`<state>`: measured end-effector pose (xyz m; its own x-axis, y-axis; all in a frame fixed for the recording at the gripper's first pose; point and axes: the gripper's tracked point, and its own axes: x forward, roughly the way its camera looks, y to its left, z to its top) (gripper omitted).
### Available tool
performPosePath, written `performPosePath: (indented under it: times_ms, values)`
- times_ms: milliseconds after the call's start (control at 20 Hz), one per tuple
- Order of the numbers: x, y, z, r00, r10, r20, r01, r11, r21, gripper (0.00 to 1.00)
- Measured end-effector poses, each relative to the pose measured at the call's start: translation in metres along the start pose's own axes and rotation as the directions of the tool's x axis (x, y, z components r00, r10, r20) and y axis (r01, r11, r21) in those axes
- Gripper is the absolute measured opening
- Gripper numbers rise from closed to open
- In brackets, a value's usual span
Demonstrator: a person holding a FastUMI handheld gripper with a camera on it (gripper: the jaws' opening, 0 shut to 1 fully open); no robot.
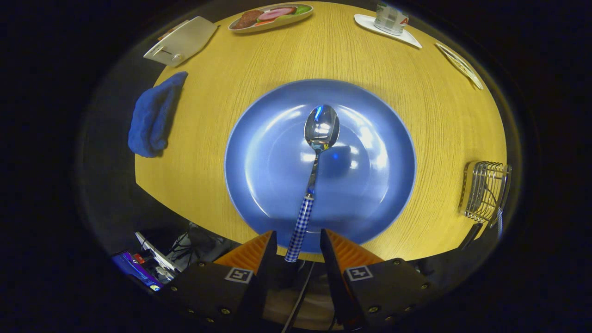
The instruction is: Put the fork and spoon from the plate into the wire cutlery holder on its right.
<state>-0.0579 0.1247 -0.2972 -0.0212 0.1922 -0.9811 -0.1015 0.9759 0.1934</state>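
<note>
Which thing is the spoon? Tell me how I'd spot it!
Find the big blue plate in the middle of the round yellow table. The spoon lies on it, its handle end between the open gripper fingers. Unlike anything nearby, it has a shiny bowl and a blue-and-white checked handle.

Your hand-held gripper (298, 240) has its fingers spread, with the spoon (314, 171) handle's end lying in the gap and touching neither. Bare surface (434, 138) runs from the blue plate (370, 194) to the wire cutlery holder (485, 190) at the right edge. The blue cloth (152, 118) on the left and the items along the far edge stand well apart.
</note>
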Motion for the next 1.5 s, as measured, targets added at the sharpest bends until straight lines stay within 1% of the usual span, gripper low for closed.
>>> performPosePath:
  times_ms: [50, 100, 150, 200, 350, 400, 450, 650, 800, 950, 1050, 1250, 1350, 1500]
  values:
    - [0.005, 0.001, -0.003, 1.0, 0.0, -0.012, -0.001, 1.0, -0.005, 0.48]
    - [0.003, 0.003, 0.002, 1.0, 0.02, -0.002, -0.02, 1.0, 0.008, 0.39]
    - [0.017, 0.002, 0.008, 1.0, 0.011, 0.009, -0.012, 0.999, 0.038, 0.29]
    - [0.017, -0.002, 0.005, 1.0, -0.006, 0.0, 0.006, 1.0, 0.008, 0.19]
    - [0.01, -0.003, 0.002, 1.0, 0.008, -0.012, -0.008, 1.0, -0.02, 0.19]
    - [0.009, -0.004, 0.006, 1.0, 0.013, 0.015, -0.013, 1.0, -0.008, 0.19]
    - [0.011, -0.006, 0.007, 1.0, 0.0, 0.009, 0.0, 1.0, -0.022, 0.03]
    - [-0.001, -0.015, 0.008, 1.0, -0.012, 0.018, 0.014, 0.995, -0.103, 0.03]
    - [-0.02, -0.02, 0.006, 1.0, 0.007, 0.007, -0.006, 0.991, -0.135, 0.02]
    - [-0.039, -0.039, -0.001, 1.0, -0.021, 0.004, 0.022, 0.985, -0.174, 0.02]
    - [-0.049, -0.049, -0.008, 1.0, -0.016, 0.0, 0.016, 0.986, -0.168, 0.02]
    - [-0.066, -0.073, -0.02, 0.999, -0.035, 0.003, 0.035, 0.987, -0.154, 0.02]
    - [-0.072, -0.084, -0.022, 0.999, -0.045, 0.018, 0.047, 0.99, -0.132, 0.02]
    - [-0.079, -0.093, -0.028, 0.999, -0.042, 0.025, 0.044, 0.994, -0.099, 0.02]
